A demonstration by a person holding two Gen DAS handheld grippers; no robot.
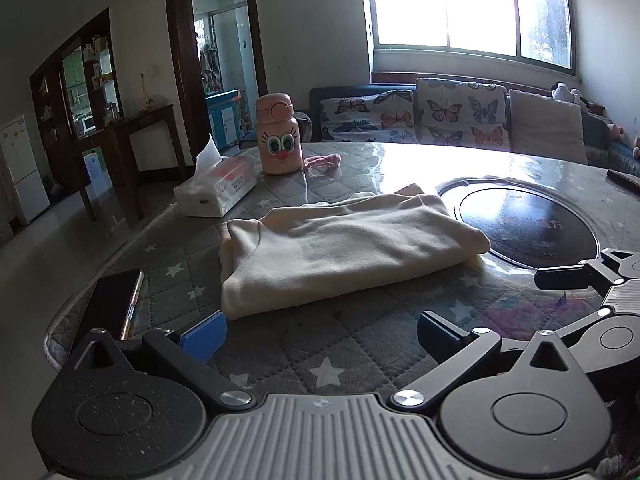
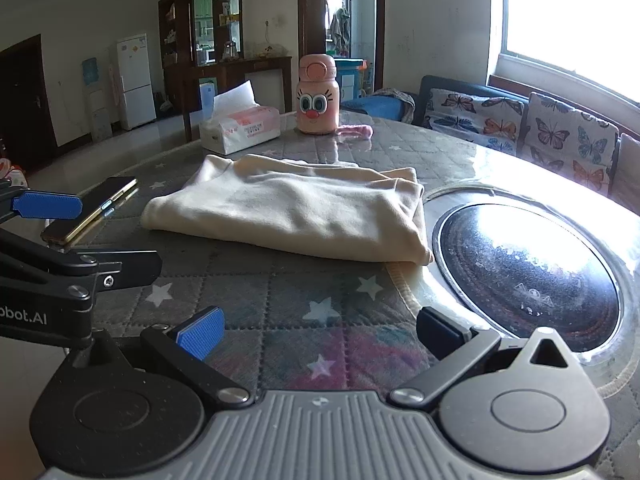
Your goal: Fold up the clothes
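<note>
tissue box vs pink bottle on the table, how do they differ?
The tissue box is white with pink print, low and rectangular, lying flat; the pink bottle is rounded, taller and stands upright. The tissue box has a tissue sticking out of its top; the pink bottle has its lid closed and a cartoon face on the front. Both sit on the table beyond the folded cream garment.

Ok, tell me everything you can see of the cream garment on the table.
The garment is cream, soft-looking knit fabric, already folded into a flat, roughly rectangular bundle of several layers, with gentle wrinkles on top. It lies on the table, on the star-patterned quilted cover, one end at the rim of the dark round inset. A ribbed edge peeks out underneath at that end. Neither gripper touches it: the left gripper and right gripper are open, short of its near edge.
</note>
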